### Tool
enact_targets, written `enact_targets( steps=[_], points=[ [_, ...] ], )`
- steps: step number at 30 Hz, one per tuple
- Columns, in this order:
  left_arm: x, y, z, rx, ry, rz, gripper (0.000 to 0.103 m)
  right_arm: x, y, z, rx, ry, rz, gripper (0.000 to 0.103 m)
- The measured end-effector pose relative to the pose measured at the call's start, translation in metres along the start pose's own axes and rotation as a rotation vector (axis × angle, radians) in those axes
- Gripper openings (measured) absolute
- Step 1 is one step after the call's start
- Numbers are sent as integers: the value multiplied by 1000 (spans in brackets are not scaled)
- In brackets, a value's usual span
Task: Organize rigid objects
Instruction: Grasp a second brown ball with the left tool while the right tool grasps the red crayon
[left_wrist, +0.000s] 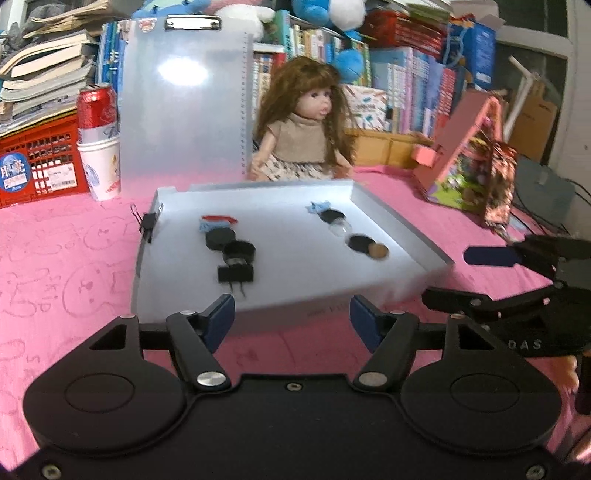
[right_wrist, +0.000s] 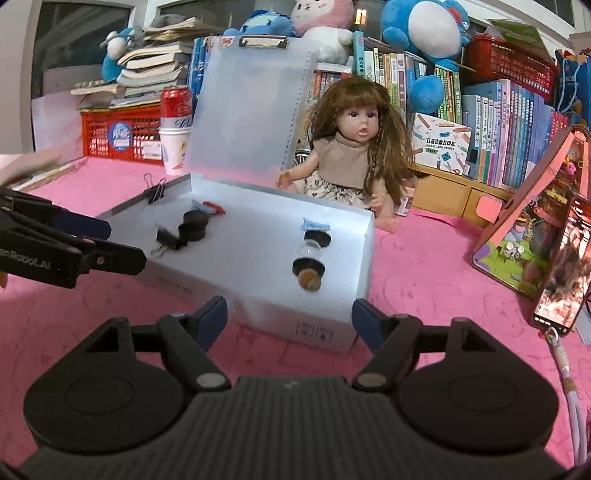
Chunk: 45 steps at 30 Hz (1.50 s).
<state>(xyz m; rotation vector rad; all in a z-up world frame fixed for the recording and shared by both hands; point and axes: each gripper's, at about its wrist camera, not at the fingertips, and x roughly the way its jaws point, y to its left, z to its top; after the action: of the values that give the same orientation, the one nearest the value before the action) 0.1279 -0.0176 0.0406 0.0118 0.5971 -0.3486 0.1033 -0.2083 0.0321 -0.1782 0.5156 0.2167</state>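
On the pink mat: both grippers facing the open box (left_wrist: 399, 229).
Left gripper (left_wrist: 291, 314) and right gripper (right_wrist: 290, 314) spread wide, empty; approach the binder clip (left_wrist: 235, 274) squarely, closing on its body.

Black left gripper (left_wrist: 291, 314) and right gripper (right_wrist: 290, 317), blue-padded jaws, silver pivot screws, white lettering.

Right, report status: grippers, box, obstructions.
Left gripper open, right gripper open, both empty. Open white plastic box ahead, small black round pieces inside. Nothing blocking.
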Motion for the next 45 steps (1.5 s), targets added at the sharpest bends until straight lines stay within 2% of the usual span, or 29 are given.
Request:
enact_targets(
  steps=[4, 10, 16, 18, 24, 25, 26, 33, 45],
  points=[
    [-13, -8, -16, 16, 33, -30, 68, -7, 2, -11, -11, 13, 15, 84],
    [-34, -24, -40, 21, 70, -101, 69, -11, -3, -21, 11, 29, -8, 84],
    [-33, -52, -58, 51, 98, -133, 69, -18, -11, -24, 37, 25, -38, 84],
    [-31, -59, -62, 54, 102, -145, 66, -20, -12, -25, 37, 26, -45, 84],
    [-27, -74, -66, 83, 100, -129, 36, -23, -15, -31, 51, 32, -45, 84],
    [-26, -75, -66, 92, 96, -129, 21, -23, -15, -32, 52, 33, -44, 84],
    [-25, -76, -66, 91, 98, -129, 17, -24, -15, -33, 53, 34, -42, 84],
    [-29, -66, -64, 89, 74, -86, 16, -27, -10, -38, 63, 36, -11, 84],
    [-31, -30, -51, 20, 37, 20, 16, -25, 28, -38, 0, 41, 154, 84]
  ],
)
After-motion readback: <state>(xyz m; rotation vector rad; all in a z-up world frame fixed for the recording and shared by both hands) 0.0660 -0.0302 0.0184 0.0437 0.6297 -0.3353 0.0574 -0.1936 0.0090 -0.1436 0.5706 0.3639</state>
